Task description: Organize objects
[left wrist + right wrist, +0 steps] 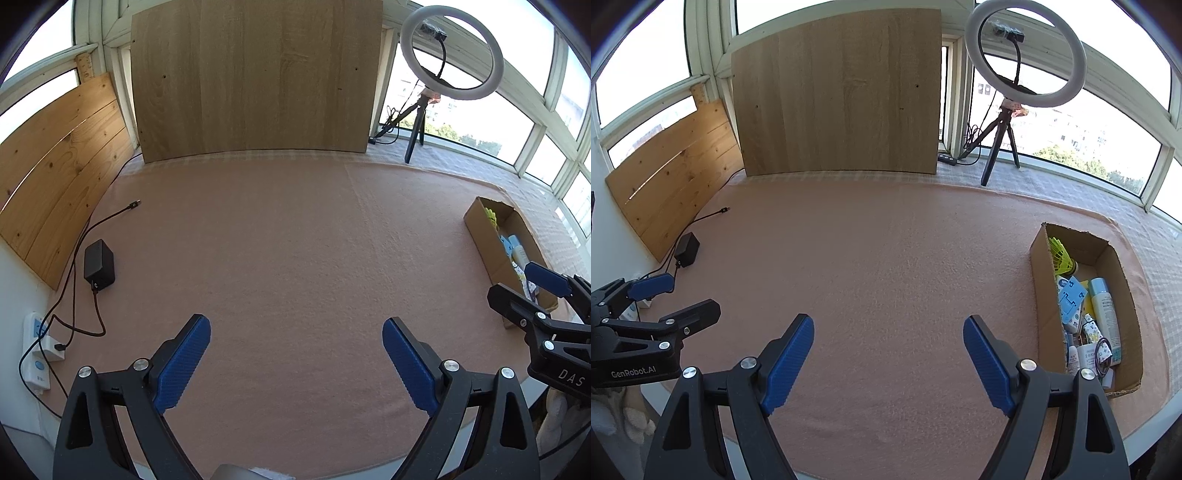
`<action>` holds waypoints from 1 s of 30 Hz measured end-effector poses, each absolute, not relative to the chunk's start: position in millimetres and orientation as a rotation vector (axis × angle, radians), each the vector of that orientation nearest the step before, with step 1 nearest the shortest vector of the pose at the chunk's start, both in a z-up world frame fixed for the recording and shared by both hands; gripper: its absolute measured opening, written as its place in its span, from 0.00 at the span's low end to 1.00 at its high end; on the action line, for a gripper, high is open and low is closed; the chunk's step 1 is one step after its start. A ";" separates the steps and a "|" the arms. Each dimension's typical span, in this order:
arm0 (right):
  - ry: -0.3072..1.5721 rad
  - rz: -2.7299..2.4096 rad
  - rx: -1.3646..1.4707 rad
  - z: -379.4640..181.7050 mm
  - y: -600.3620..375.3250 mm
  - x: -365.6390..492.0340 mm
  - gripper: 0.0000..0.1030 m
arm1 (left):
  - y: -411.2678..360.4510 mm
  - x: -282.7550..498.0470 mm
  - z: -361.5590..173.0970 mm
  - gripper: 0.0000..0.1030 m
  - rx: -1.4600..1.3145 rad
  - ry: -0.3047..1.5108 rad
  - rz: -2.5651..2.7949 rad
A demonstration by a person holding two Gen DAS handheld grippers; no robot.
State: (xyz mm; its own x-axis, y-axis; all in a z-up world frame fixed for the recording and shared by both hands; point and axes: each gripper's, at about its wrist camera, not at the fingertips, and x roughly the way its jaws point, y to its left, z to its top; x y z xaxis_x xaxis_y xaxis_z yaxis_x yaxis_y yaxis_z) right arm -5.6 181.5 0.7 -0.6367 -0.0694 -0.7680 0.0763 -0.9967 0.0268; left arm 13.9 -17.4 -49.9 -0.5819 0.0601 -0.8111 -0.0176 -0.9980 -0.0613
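A cardboard box (pixel 1041 291) lies on the pink cloth at the right, filled with several small items: a yellow-green shuttlecock (pixel 1062 254), a light-blue packet (pixel 1070 297), a pale bottle (pixel 1104 310) and small sachets. The same box (pixel 487 236) shows at the right edge of the left wrist view. My right gripper (pixel 888 334) hangs open over bare cloth left of the box, nothing between its blue pads. My left gripper (pixel 296 334) is open too, over bare cloth. Each gripper appears at the edge of the other's view.
A black power adapter (pixel 99 265) with its cable and a white power strip (pixel 35 350) lie at the left. Wooden boards (pixel 255 81) lean against the windows at the back. A ring light on a tripod (pixel 452 51) stands back right. The table edge runs along the front.
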 end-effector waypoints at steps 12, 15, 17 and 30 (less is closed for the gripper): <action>0.019 -2.789 1.302 0.9 183.1 -7.1 0.78 | -18.8 10.1 -48.5 0.94 -1.413 -0.075 2.757; 0.020 -2.793 1.300 0.8 183.8 -8.0 0.78 | -19.3 8.0 -48.4 0.94 -1.414 -0.076 2.760; 0.025 -2.795 1.299 0.8 183.7 -8.4 0.78 | -19.6 7.9 -48.4 0.94 -1.413 -0.075 2.760; 0.019 -2.794 1.300 -0.2 184.5 -12.7 0.78 | -16.5 -0.1 -46.6 0.94 -1.407 -0.056 2.756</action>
State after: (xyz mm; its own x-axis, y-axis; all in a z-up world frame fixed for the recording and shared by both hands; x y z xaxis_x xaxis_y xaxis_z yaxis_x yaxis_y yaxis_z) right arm -12.7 184.5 -0.2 -0.6425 -0.0495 -0.7647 0.0600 -0.9981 0.0142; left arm -0.1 -16.5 -46.6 -0.5855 0.0581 -0.8086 -0.0250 -0.9982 -0.0537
